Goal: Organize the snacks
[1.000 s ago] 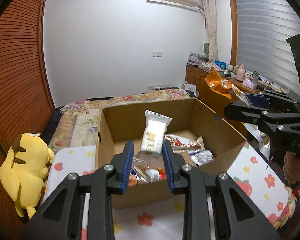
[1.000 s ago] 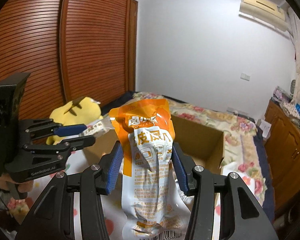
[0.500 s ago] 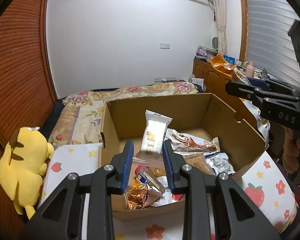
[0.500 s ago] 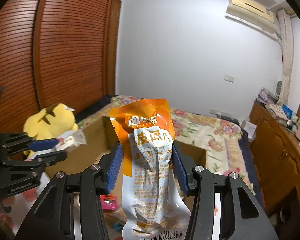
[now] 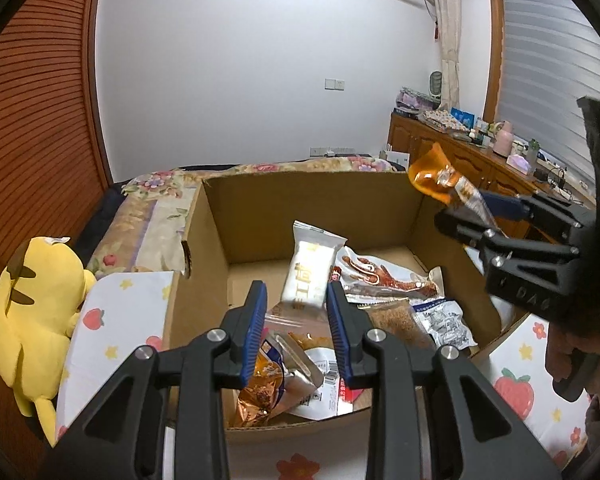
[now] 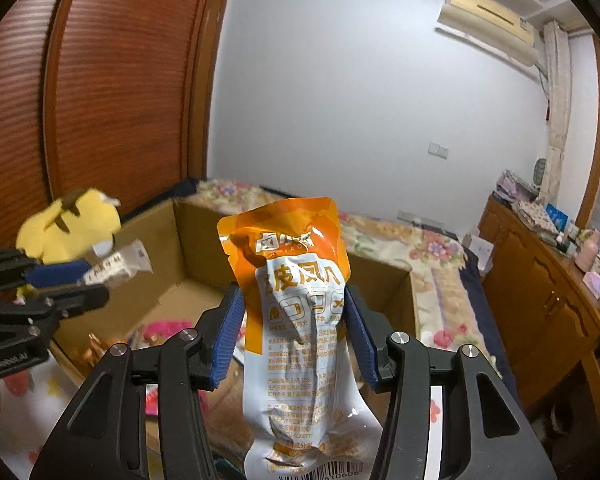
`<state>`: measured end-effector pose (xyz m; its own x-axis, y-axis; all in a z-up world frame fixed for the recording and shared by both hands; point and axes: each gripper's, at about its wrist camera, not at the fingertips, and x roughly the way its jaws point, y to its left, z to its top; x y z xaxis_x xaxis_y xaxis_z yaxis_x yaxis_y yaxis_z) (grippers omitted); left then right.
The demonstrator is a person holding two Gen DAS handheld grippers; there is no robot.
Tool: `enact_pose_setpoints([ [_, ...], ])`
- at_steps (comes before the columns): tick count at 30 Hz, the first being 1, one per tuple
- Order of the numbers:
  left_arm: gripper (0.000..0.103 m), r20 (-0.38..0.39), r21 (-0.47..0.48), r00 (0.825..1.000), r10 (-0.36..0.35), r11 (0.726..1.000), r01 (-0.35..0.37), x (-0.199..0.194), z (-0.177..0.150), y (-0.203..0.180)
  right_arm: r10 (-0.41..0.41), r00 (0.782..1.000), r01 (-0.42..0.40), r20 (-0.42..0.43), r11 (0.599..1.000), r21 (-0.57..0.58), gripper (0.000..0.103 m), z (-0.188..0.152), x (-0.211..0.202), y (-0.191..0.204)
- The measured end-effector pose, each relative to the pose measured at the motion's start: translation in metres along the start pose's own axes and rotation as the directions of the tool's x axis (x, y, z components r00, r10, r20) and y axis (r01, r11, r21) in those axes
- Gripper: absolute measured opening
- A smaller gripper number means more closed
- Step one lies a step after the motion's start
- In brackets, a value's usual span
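An open cardboard box [image 5: 308, 216] sits on the bed and holds several snack packets. My left gripper [image 5: 296, 304] is shut on a white packet [image 5: 312, 268] and holds it above the box's near half. It also shows in the right wrist view [image 6: 116, 266]. My right gripper [image 6: 292, 312] is shut on an orange and white pouch [image 6: 300, 300] and holds it upright over the box's right side. In the left wrist view the pouch [image 5: 440, 176] sticks up above the box's right wall.
A yellow plush toy [image 5: 32, 304] lies left of the box. A strawberry-print cloth [image 5: 120, 320] covers the bed around the box. A wooden dresser [image 5: 460, 160] with small items stands at the right. A slatted wooden wardrobe [image 6: 100, 80] is on the left.
Both grippers have moved closer over the box and lower, each still holding its packet. More of the box's inside shows now.
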<state>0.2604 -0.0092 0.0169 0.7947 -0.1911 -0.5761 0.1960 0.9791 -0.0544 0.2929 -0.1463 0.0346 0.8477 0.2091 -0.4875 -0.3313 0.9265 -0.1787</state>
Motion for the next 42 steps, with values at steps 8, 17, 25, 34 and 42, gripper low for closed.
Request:
enact_pose_setpoints([
  [8, 0.031, -0.014, 0.014, 1.000, 0.009, 1.000, -0.009, 0.004, -0.006, -0.004, 0.017, 0.996, -0.014, -0.093, 0.999, 0.029, 0.053, -0.019, 0.020, -0.003],
  [17, 0.054, -0.022, 0.025, 1.000, -0.003, 1.000, 0.003, 0.003, -0.012, -0.008, 0.050, 0.990, -0.042, -0.129, 0.997, 0.063, 0.056, -0.030, 0.024, -0.002],
  [25, 0.076, -0.007, 0.009, 1.000, -0.007, 1.000, 0.007, -0.001, -0.014, -0.008, 0.104, 0.987, -0.091, -0.123, 0.990, 0.110, 0.061, -0.035, 0.015, -0.004],
  [34, 0.082, 0.040, 0.046, 0.999, 0.013, 0.999, -0.015, -0.023, -0.018, -0.017, 0.139, 0.988, -0.131, -0.061, 0.983, 0.131, 0.061, -0.042, -0.024, 0.003],
  [42, 0.094, 0.081, 0.076, 0.997, 0.014, 0.997, -0.021, -0.048, -0.031, -0.029, 0.129, 0.992, -0.125, -0.011, 0.977, 0.173, 0.067, -0.060, -0.061, 0.006],
])
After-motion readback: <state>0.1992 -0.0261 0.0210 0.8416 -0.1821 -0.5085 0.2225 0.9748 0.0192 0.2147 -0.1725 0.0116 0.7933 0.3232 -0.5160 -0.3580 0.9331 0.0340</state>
